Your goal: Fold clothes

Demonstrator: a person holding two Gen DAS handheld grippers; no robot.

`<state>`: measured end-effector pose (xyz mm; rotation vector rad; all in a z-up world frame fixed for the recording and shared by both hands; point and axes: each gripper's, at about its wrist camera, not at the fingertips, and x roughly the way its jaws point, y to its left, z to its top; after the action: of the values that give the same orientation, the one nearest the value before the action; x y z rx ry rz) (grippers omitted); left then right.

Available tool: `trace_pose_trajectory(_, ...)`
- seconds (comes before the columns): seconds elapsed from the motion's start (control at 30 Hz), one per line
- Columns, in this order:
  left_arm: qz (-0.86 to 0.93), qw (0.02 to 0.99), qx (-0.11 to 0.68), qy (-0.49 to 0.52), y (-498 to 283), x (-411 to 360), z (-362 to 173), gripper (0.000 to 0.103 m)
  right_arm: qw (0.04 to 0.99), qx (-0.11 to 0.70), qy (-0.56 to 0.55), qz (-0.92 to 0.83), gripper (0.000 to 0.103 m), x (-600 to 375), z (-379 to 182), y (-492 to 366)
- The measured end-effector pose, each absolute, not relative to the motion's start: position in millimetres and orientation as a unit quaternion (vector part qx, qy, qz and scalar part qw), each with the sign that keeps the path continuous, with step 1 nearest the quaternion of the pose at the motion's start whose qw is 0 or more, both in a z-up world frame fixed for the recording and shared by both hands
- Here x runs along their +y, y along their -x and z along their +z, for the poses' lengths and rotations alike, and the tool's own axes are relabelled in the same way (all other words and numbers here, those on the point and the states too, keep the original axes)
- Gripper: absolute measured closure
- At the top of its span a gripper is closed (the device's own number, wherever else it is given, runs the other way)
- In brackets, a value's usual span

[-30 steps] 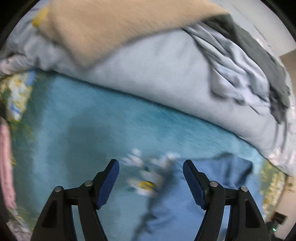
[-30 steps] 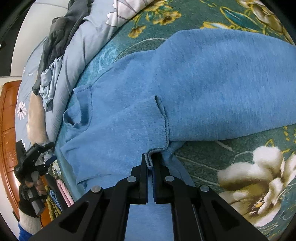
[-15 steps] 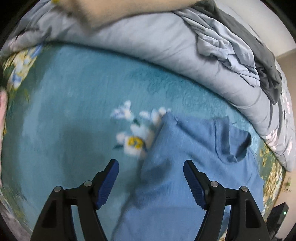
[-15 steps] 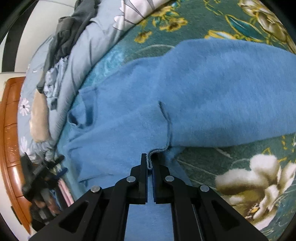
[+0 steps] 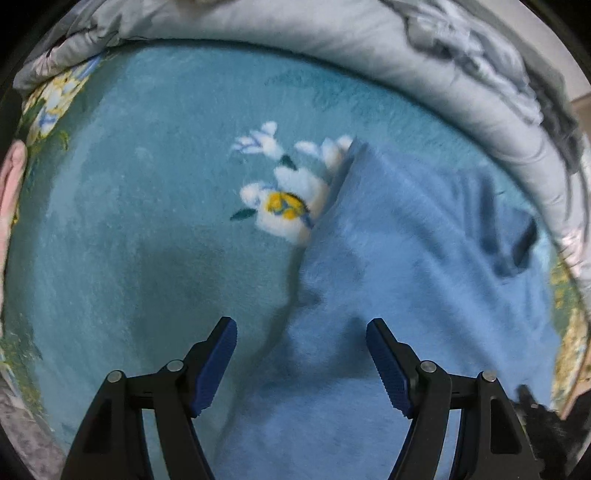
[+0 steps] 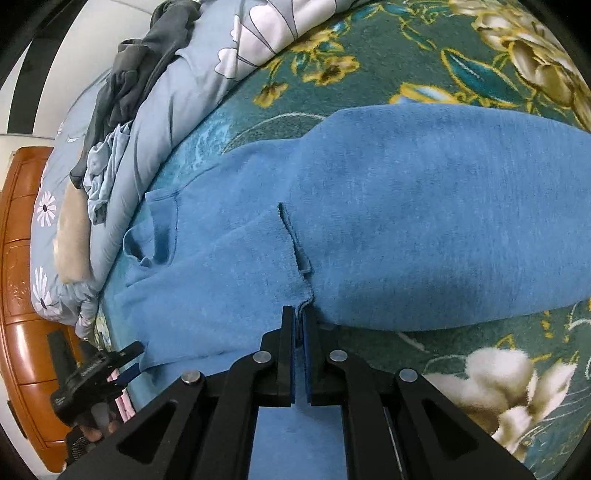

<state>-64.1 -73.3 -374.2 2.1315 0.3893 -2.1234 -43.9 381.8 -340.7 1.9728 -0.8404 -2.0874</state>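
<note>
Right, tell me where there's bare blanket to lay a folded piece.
Free: the teal blanket left of the blue sweater, below the rolled grey duvet. Crowded: the duvet roll, with grey clothes heaped on top.

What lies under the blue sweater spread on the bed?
Under the blue sweater lies a green flowered blanket, showing all around it. The blanket's pattern beneath the sweater is covered.
</note>
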Motion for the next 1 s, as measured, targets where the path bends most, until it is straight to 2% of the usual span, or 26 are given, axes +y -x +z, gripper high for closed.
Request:
trace_pose_trajectory(0.1,-0.698,0.071,0.103,-0.705,67,-77,-382,0.027,0.075,-0.290,-0.644,-0.704,0.100,395,-325,38)
trace_pose_trajectory(0.23,-0.706,0.080,0.074,-0.700,71,-81,-379,0.026,0.023,-0.307,-0.622,-0.720,0.098,449,-308,16)
trace_pose_trajectory(0.3,-0.712,0.084,0.070,-0.694,72,-84,-371,0.027,-0.025,-0.319,-0.610,-0.725,0.093,487,-302,1)
trace_pose_trajectory(0.37,-0.723,0.083,0.078,-0.682,71,-89,-356,0.027,-0.087,-0.335,-0.598,-0.723,0.078,525,-302,-17)
trace_pose_trajectory(0.47,-0.739,0.091,0.082,-0.663,67,-97,-330,0.027,-0.173,-0.386,-0.568,-0.706,0.077,587,-307,-47)
trace_pose_trajectory(0.57,-0.743,0.092,0.101,-0.655,58,-106,-310,0.027,-0.220,-0.435,-0.542,-0.684,0.074,623,-318,-64)
trace_pose_trajectory(0.67,-0.742,0.092,0.114,-0.654,86,-47,-305,0.027,-0.230,-0.496,-0.508,-0.665,0.074,639,-332,-70)
trace_pose_trajectory(0.83,-0.739,0.093,0.124,-0.655,60,-36,-282,0.027,-0.234,-0.536,-0.479,-0.654,0.072,639,-341,-69)
trace_pose_trajectory(0.9,-0.737,0.093,0.131,-0.656,50,-35,-276,0.027,-0.234,-0.542,-0.474,-0.654,0.076,639,-341,-69)
trace_pose_trajectory(0.97,-0.735,0.093,0.137,-0.657,40,-34,-270,0.027,-0.237,-0.546,-0.473,-0.650,0.096,640,-341,-69)
trace_pose_trajectory(1.0,-0.735,0.093,0.140,-0.657,35,-34,-266,0.027,-0.238,-0.547,-0.472,-0.649,0.097,641,-339,-68)
